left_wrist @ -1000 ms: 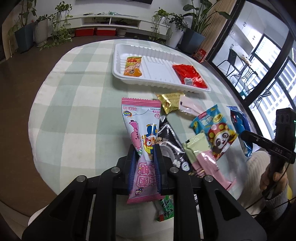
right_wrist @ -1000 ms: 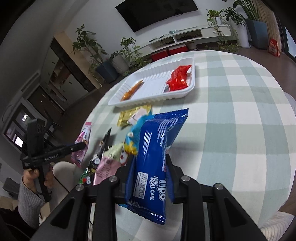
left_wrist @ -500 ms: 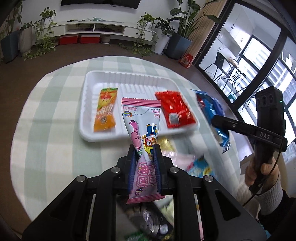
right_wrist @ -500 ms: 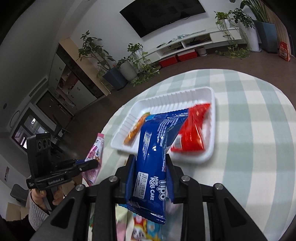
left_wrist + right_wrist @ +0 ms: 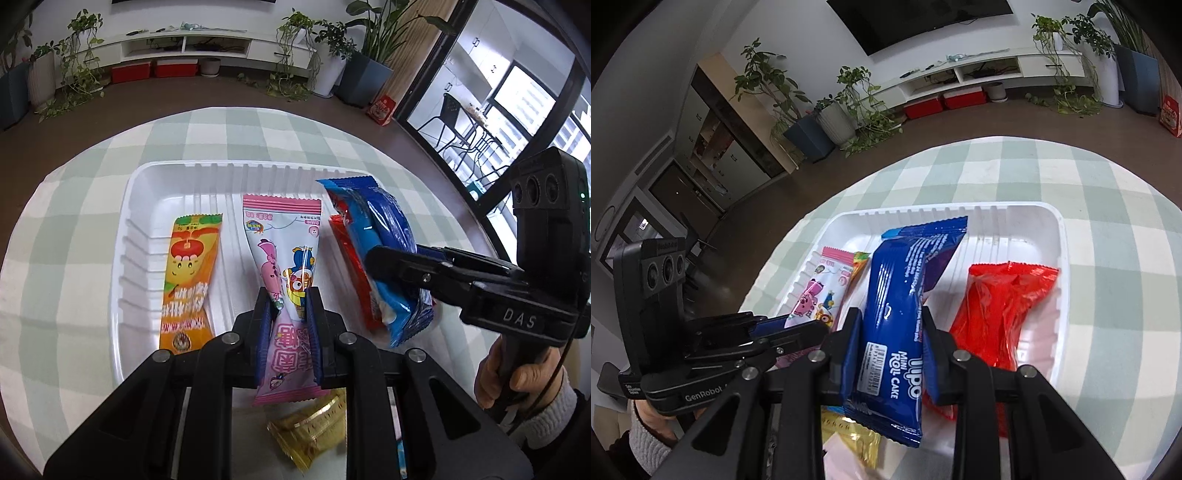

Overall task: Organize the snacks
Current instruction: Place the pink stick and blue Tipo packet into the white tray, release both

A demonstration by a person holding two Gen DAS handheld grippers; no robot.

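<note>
My left gripper (image 5: 290,299) is shut on a pink cartoon snack packet (image 5: 284,258) and holds it over the middle of the white tray (image 5: 127,206). My right gripper (image 5: 890,321) is shut on a blue mini roll cake packet (image 5: 905,295), also over the tray (image 5: 1063,258); that packet shows in the left wrist view (image 5: 384,251) to the right of the pink one. An orange packet (image 5: 188,273) lies in the tray's left compartment. A red packet (image 5: 1001,310) lies in its right compartment.
A gold wrapped snack (image 5: 310,432) lies on the checked tablecloth (image 5: 74,184) just in front of the tray, under my left gripper; it also shows in the right wrist view (image 5: 849,439). The round table's edge curves close behind the tray.
Both grippers have carried their packets forward from the snack pile to above the tray. The tray now fills both views and the pile has dropped out of sight.
</note>
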